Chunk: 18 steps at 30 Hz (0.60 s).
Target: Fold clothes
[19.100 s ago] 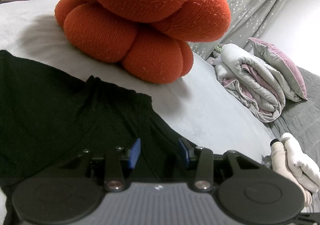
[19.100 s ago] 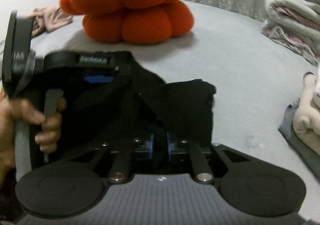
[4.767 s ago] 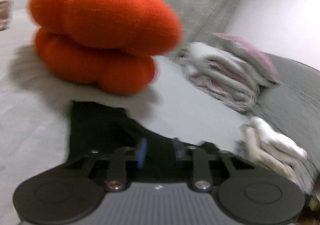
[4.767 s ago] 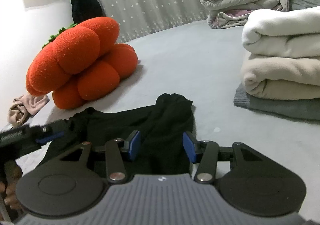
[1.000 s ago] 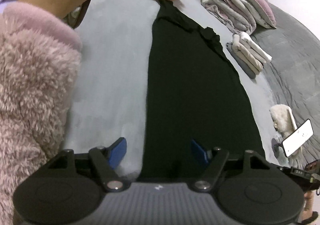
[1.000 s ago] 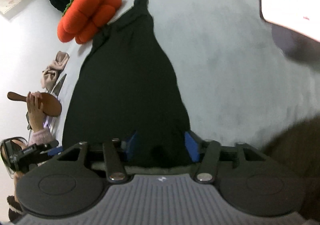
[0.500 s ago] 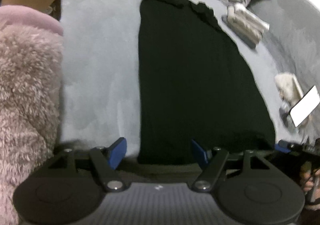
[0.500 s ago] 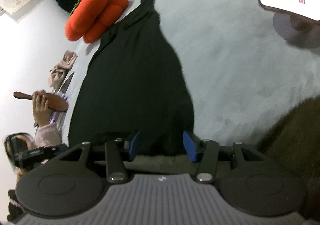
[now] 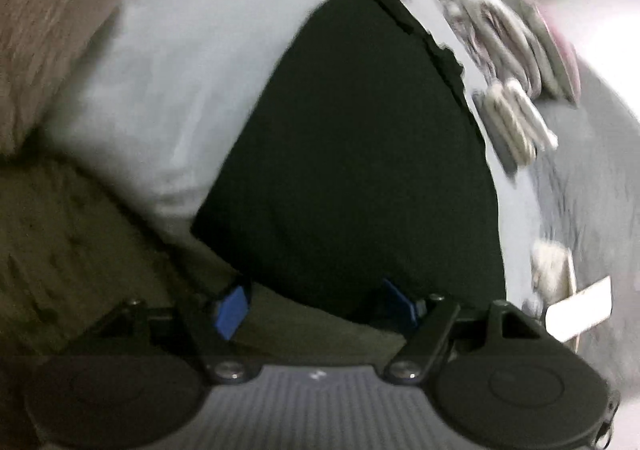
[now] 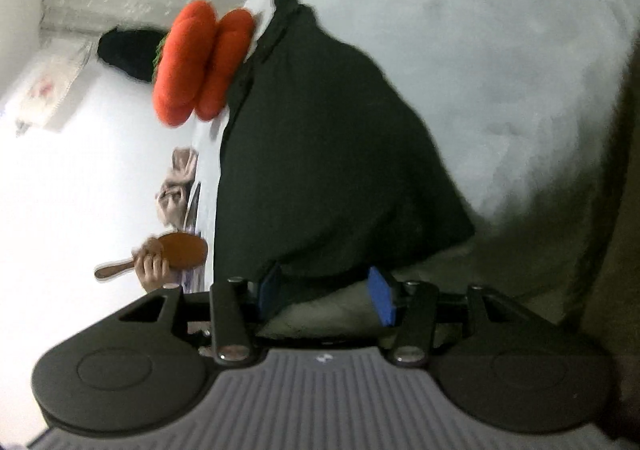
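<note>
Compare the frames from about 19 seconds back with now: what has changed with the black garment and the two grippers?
The black garment, bunched near the orange cushion then, now lies stretched out long on the grey bed. The right gripper, shut on cloth then, is open at the near hem; the left gripper is open wider there. The cushion is unmoved at the garment's far end.

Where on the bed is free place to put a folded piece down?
Bare grey bed lies right of the black garment, and a strip on its left. Crowded: orange cushion at the far end, folded stack beyond.
</note>
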Tool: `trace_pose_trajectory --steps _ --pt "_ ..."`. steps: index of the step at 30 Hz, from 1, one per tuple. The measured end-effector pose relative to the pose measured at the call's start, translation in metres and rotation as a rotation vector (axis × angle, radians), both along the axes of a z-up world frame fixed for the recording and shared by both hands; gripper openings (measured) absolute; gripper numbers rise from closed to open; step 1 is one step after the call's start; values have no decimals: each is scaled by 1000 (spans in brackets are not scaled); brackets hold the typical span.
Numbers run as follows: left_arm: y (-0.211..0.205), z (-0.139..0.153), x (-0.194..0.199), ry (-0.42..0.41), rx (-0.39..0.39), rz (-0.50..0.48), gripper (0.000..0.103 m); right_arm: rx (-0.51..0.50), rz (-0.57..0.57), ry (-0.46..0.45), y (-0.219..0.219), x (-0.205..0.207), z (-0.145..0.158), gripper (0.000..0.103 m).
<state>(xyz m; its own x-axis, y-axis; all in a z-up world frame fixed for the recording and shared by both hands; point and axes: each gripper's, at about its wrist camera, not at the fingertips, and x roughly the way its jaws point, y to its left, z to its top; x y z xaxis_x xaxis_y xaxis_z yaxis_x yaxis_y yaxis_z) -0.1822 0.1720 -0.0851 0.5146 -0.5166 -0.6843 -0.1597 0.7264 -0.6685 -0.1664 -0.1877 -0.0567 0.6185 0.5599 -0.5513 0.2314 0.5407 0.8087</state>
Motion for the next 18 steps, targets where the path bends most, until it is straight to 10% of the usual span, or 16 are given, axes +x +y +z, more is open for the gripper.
trace_pose_trajectory --steps 10,13,18 --pt "-3 -8 -17 21 -76 261 61 140 -135 49 -5 -2 -14 53" --pt "0 -7 -25 41 -93 317 50 145 -168 64 -5 -6 -13 22" --pt "9 -3 -37 48 -122 341 18 153 -200 57 -4 -9 -11 5"
